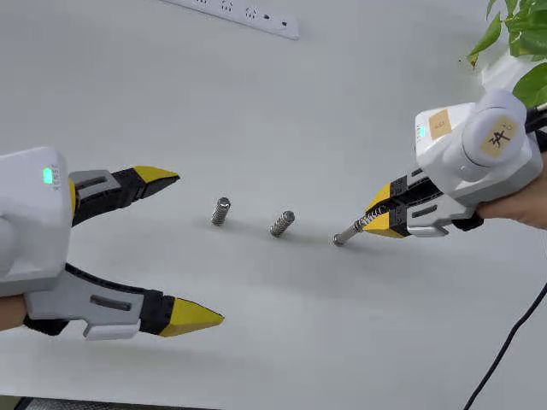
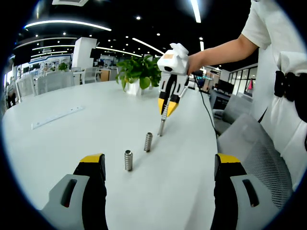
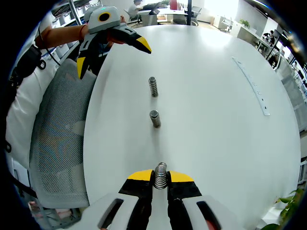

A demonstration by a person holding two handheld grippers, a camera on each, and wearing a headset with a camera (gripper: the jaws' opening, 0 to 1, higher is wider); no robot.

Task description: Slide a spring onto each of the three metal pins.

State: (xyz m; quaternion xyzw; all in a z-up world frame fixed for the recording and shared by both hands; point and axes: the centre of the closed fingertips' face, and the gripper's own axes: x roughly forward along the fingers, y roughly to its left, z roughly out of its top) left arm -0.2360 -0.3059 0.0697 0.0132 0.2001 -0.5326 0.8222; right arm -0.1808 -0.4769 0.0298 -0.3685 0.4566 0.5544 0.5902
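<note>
White table [image 1: 256,102] w/ pwr strip [image 1: 235,13], mesh chair [image 3: 57,143], plant [image 2: 139,72]

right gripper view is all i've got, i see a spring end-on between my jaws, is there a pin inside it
Observer: Yes. In the head view a metal pin sticks out of the held spring, past the right gripper.
Operator: which way does it point
Observer: It slants down, and its free end looks to be on the table; I cannot confirm contact.
Operator: other two pins, standing or lying
Observer: The left gripper view shows both upright, each with a spring on it: the near sprung pin and the far sprung pin, standing apart.
</note>
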